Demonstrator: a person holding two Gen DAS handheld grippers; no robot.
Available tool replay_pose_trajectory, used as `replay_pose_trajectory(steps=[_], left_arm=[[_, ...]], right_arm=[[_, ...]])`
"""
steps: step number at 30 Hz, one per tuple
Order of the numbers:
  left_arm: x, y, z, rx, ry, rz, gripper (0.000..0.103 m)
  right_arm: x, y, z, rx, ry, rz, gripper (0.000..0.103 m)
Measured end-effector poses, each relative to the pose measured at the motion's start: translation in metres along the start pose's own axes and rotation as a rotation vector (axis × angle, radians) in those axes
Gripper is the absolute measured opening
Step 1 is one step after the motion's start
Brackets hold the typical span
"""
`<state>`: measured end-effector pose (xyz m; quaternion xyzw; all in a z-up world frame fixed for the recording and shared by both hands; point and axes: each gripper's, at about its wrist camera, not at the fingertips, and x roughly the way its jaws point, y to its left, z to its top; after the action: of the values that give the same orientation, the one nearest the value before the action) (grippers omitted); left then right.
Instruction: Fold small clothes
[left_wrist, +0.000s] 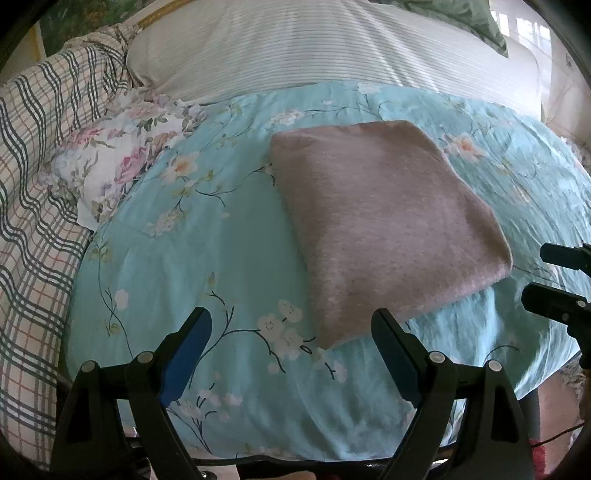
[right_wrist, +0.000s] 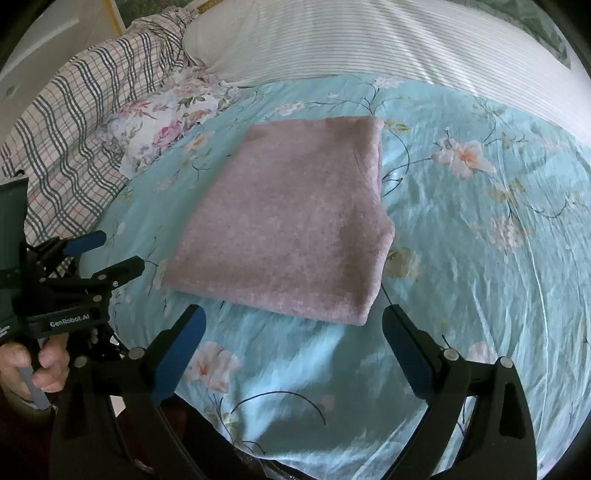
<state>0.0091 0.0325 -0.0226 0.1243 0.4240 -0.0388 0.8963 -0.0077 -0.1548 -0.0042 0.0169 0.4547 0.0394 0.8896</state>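
Nearest the lenses, both tools hang over the front edge of the bed with nothing in them. On the left gripper (left_wrist: 291, 326) the jaws are spread wide, blue pads facing each other across bare quilt, and its right finger tip overlaps the near corner of the pink garment (left_wrist: 384, 218) in the picture — whether it touches the cloth I cannot tell. The right gripper (right_wrist: 293, 314) is likewise released and wide, its tips just short of the garment's near edge and apart from it.

Just beyond them the pink garment (right_wrist: 288, 218) lies folded into a flat, roughly square packet on the turquoise floral quilt (right_wrist: 480, 240), edges fairly even. It looks like a finished fold, or one fold from finished.

The risks, as I judge them, come from that neatness. A finger pushed in low could catch only the top layer and peel the packet open; a grip taken at one corner alone would let the rest sag and unfold. The quilt is soft and wrinkled, so a pinch may gather bedding along with the garment — and drag both.

Farther left sits a rumpled rose-print cloth (left_wrist: 110, 166), then a plaid blanket (left_wrist: 40, 155) heaped at the edge; a striped white pillow (left_wrist: 295, 44) lies across the far end.
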Motion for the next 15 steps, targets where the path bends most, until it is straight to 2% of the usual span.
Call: replay_pose_trajectory(steps=[15], left_arm=[[-0.008, -0.002, 0.000, 0.008, -0.027, -0.008, 0.089]], right_arm=[[-0.012, 0.000, 0.000, 0.017, -0.047, 0.021, 0.097]])
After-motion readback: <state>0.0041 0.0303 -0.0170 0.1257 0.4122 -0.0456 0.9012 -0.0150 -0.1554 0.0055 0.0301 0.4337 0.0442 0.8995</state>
